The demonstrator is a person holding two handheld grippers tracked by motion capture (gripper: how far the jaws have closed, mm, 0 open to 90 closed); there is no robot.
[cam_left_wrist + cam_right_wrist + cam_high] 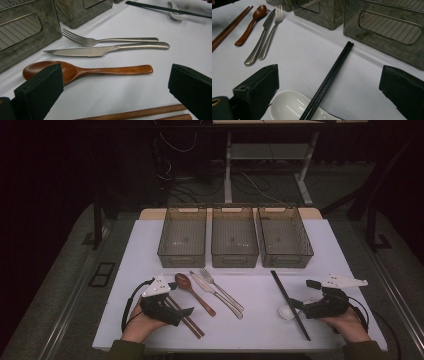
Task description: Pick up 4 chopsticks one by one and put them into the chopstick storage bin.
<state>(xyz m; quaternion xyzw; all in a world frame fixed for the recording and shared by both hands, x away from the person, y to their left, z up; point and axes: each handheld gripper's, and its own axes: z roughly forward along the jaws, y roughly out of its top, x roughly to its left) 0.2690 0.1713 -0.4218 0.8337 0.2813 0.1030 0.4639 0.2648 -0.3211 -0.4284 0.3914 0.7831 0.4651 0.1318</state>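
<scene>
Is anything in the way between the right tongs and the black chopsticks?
No. The right tongs are open, with the black chopsticks lying on the bare table right between the jaws. The near ends rest across a white spoon, which touches the chopsticks from below, so a grab there might catch the spoon too.
</scene>
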